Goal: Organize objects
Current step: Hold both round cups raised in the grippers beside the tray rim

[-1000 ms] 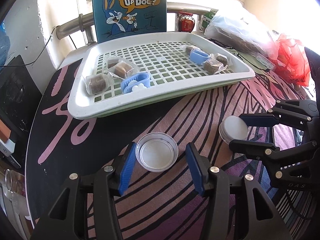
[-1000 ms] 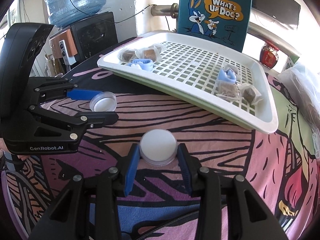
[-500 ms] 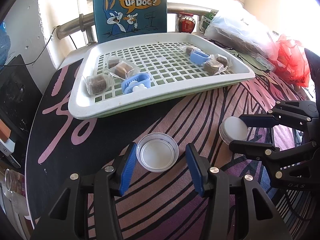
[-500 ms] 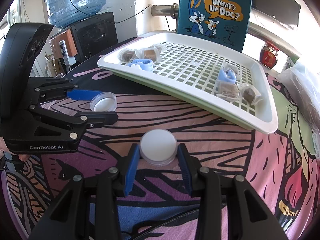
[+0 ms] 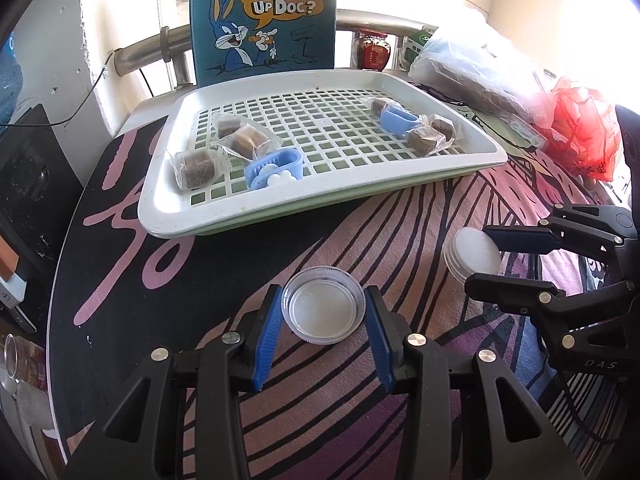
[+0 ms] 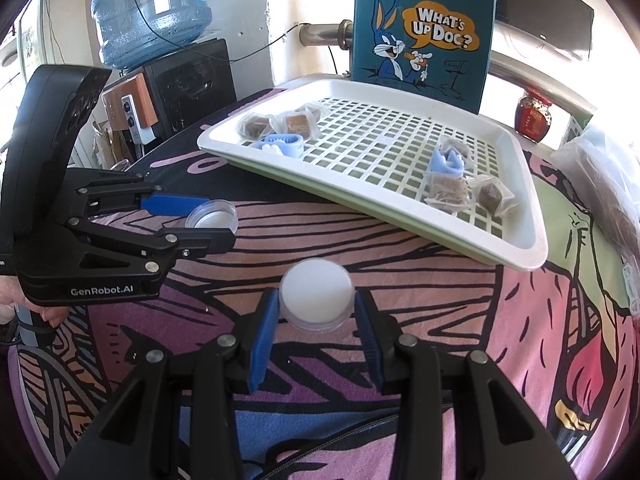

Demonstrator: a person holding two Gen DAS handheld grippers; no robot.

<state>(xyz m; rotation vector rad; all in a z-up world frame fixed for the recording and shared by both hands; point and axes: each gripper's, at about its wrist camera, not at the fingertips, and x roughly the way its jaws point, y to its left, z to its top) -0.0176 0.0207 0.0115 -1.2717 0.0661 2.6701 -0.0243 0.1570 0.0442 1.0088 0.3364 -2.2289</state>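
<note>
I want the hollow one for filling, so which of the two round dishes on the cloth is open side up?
The clear dish between the left hand-held gripper fingers; the other shows a flat white top.

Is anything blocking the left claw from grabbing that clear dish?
Nothing visible. The clear dish sits on the cloth between the left gripper jaws, which flank its sides, nothing between.

Lid (image 5: 323, 311) between left tongs (image 5: 324, 312), jar (image 6: 317, 295) between right tongs (image 6: 316, 304), tray (image 5: 256, 224) behind both, bag (image 5: 264, 20) behind tray
</note>
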